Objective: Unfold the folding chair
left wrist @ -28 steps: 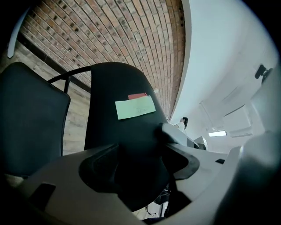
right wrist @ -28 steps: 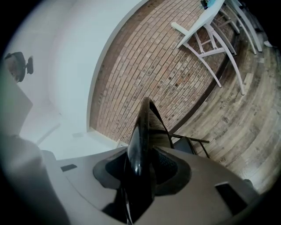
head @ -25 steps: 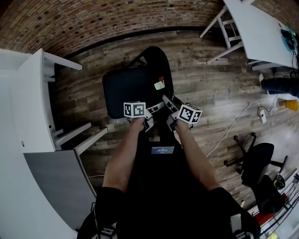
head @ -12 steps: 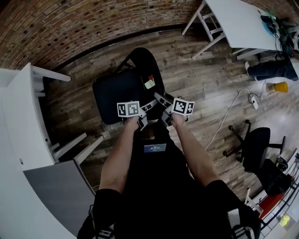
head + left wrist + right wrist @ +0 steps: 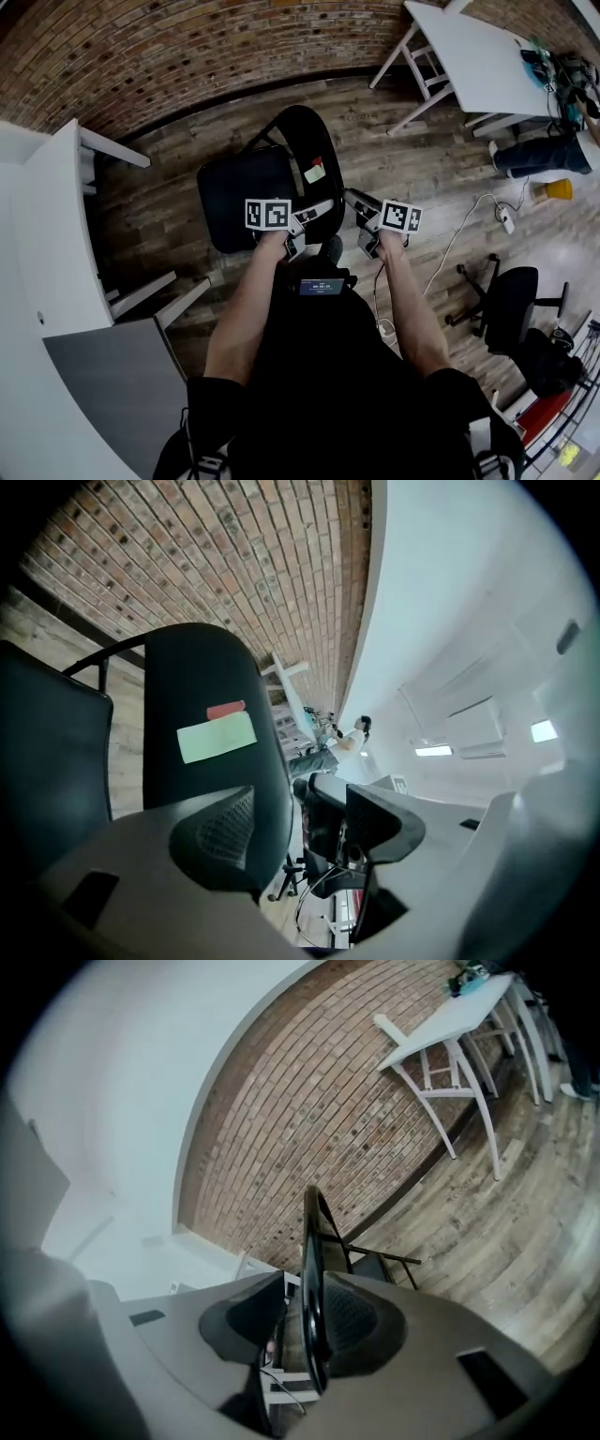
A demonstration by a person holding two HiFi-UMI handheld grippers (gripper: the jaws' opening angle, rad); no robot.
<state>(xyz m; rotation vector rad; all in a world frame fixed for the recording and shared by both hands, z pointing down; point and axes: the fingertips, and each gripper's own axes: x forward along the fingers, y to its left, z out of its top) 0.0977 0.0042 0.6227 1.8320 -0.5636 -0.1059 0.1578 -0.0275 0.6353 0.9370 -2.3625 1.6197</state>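
The black folding chair [image 5: 246,192] stands on the wood floor in front of me with its seat down. Its backrest [image 5: 309,141] carries a green label and a red tag. My left gripper [image 5: 312,214] is at the backrest's near edge. In the left gripper view the backrest [image 5: 211,733] lies against the left jaw, and the left gripper [image 5: 300,841] is open wide. My right gripper [image 5: 358,202] hangs just right of the backrest. In the right gripper view the backrest [image 5: 312,1241] shows edge-on in the gap of the right gripper [image 5: 300,1321], with daylight beside one pad.
White tables stand at the left [image 5: 52,234] and the upper right [image 5: 478,56]. A black office chair [image 5: 511,314] is at the right. A cable with a power strip [image 5: 506,220] and a yellow object [image 5: 558,189] lie on the floor. A brick wall runs behind.
Both grippers have come up a little. The right gripper has shifted to the right, off the backrest's side. The left gripper stays at the backrest's near edge.
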